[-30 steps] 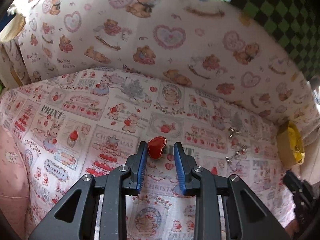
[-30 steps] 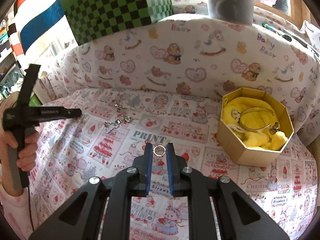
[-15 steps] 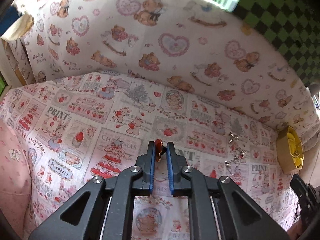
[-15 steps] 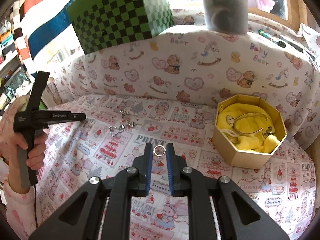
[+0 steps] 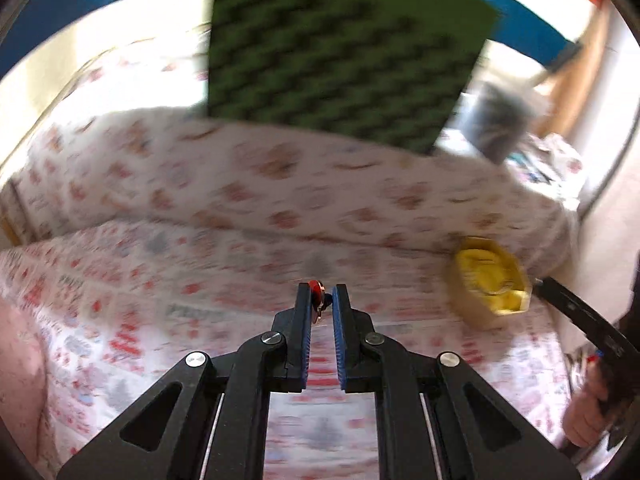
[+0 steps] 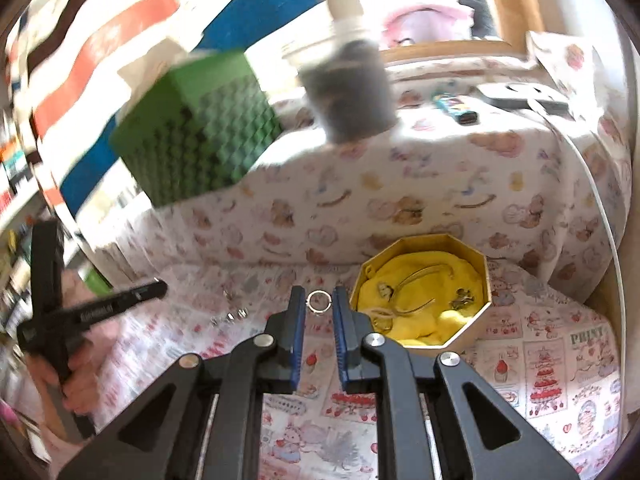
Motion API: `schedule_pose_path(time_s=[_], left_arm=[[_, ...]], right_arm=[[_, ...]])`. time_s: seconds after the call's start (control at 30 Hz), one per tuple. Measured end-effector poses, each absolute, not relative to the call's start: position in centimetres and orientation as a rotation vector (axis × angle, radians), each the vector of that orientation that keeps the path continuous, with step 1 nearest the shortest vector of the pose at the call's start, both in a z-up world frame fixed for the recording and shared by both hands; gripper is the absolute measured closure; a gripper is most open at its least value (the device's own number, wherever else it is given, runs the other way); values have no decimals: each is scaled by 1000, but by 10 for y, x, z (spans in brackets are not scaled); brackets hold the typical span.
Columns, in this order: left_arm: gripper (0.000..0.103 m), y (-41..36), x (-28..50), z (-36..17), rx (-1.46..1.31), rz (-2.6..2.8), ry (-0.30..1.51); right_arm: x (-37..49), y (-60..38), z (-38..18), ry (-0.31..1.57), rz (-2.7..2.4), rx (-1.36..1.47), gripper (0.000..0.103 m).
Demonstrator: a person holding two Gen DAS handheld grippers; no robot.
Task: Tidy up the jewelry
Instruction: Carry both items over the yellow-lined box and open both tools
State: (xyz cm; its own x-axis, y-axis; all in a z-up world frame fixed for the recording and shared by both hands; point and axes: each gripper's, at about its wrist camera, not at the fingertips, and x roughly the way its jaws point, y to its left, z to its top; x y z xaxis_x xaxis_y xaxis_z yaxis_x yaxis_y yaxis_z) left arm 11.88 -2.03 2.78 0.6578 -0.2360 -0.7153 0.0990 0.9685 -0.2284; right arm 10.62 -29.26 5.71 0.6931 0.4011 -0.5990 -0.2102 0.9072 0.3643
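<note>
The left gripper (image 5: 322,294) pinches a small red heart-shaped charm (image 5: 317,289) at its tips; the right gripper (image 6: 319,298) clamps a thin silver ring (image 6: 319,303). The octagonal cardboard box lined with yellow cloth (image 6: 472,322) sits on the printed cloth (image 6: 552,364) at two o'clock from the ring.

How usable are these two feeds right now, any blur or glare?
Left wrist view: heavy motion blur, cloth print smeared, window glare behind; left gripper and red heart piece sharp. Right wrist view: green checked box blurred, ring and octagonal box readable.
</note>
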Motion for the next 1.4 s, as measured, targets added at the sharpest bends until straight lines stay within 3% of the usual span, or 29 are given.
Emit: schedule_pose_path(time_s=[0.33, 0.8, 1.4], left_arm=[[94, -130, 135, 87, -102, -369, 771], [94, -197, 183, 34, -100, -423, 910], [93, -230, 197, 9, 0, -444, 916]], right_arm=[[123, -331, 47, 729, 271, 350, 91], [142, -386, 15, 748, 314, 647, 89], [141, -387, 16, 753, 223, 618, 87]])
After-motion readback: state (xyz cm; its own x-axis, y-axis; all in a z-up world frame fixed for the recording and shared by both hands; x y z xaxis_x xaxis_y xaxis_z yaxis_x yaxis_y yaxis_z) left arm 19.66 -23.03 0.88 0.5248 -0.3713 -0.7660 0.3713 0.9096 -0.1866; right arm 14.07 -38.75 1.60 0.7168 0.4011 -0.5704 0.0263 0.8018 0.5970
